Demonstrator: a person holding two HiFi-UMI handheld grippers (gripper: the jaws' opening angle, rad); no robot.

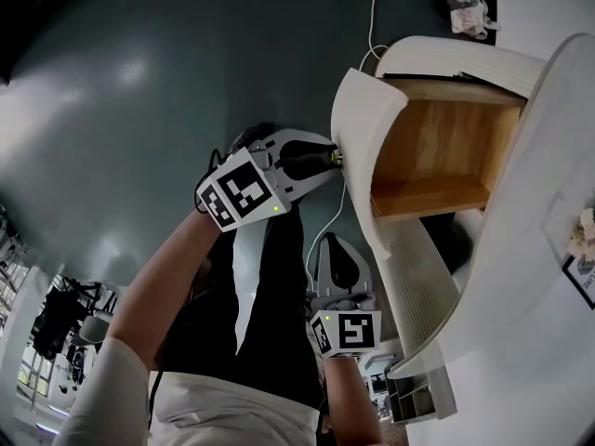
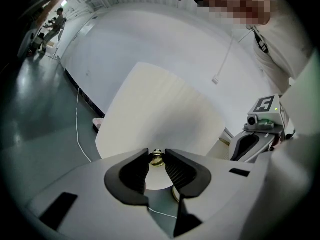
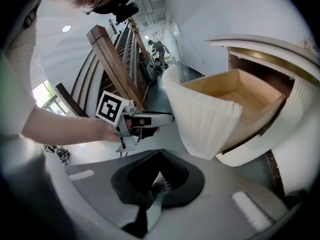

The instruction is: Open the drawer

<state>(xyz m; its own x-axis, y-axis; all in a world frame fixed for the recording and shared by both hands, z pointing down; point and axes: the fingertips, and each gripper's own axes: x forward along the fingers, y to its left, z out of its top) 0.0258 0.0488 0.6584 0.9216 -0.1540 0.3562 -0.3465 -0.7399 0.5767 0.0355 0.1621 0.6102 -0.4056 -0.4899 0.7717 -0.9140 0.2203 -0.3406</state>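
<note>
Dark grey-green floor (image 1: 139, 110) fills the upper left of the head view, and a thin white cable (image 1: 372, 17) runs down it near the top middle. At the right side of that view we see a white cabinet (image 1: 548, 156) with round edges. Its drawer (image 1: 437, 156) sticks out toward the middle of the picture, and we can look into its bare wooden inside. The front of the drawer (image 1: 358, 128) is white and curved, with fine lines running down it. Our left gripper (image 1: 327, 159) is in the middle of the head view and reaches across to that front. In the left gripper view, a small brass knob (image 2: 157, 157) sits right between the two black fingertips. The jaws are only a little apart, and they pinch the knob from both sides. Our right gripper (image 1: 337, 244) is lower in the head view, below the left one and near the bottom edge of the drawer front, but it is not touching it. In the right gripper view its jaws are closed together, with nothing between them, and the open drawer is at the upper right. Each gripper has a cube with black and white squares (image 1: 240, 190) on it.
</note>
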